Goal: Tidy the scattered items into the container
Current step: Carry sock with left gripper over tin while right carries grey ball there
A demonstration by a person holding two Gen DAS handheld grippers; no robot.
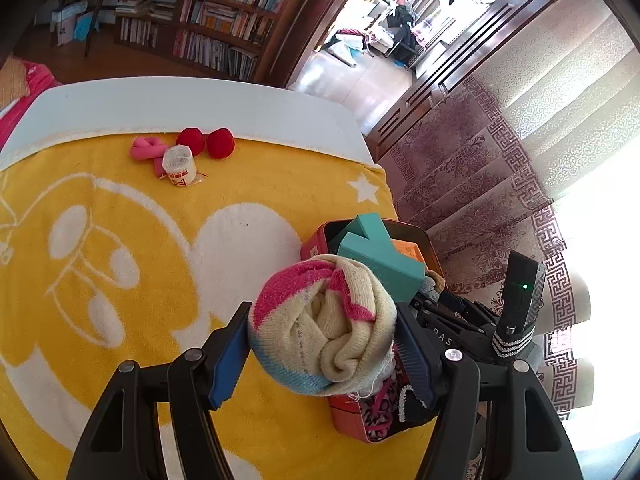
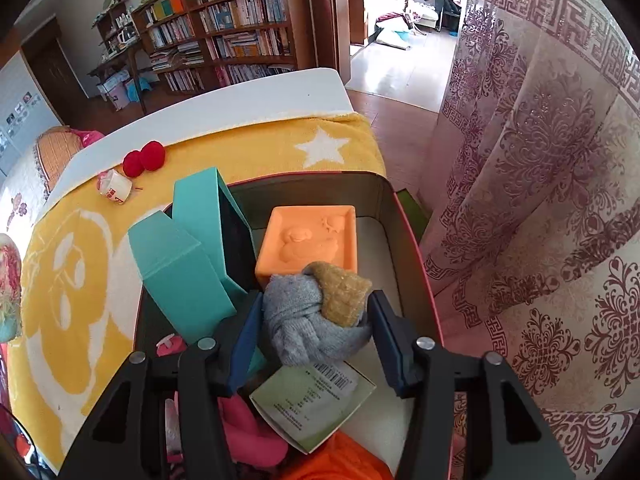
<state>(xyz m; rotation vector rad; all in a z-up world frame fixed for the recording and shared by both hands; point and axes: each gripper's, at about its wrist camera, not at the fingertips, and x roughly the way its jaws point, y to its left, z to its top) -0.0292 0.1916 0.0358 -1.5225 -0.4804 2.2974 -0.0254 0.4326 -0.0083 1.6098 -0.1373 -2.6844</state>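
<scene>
My left gripper is shut on a rolled pink, cream and blue sock, held above the yellow blanket just left of the red container. My right gripper is shut on a balled grey and tan sock, low inside the container. The container holds a teal box, an orange block, a labelled white-green box and pink and orange cloth. Far back on the blanket lie two red balls, a pink sock and a small white roll.
The yellow blanket covers a white table whose right edge drops off beside the container. A patterned curtain hangs close on the right. Bookshelves and a doorway stand beyond the table.
</scene>
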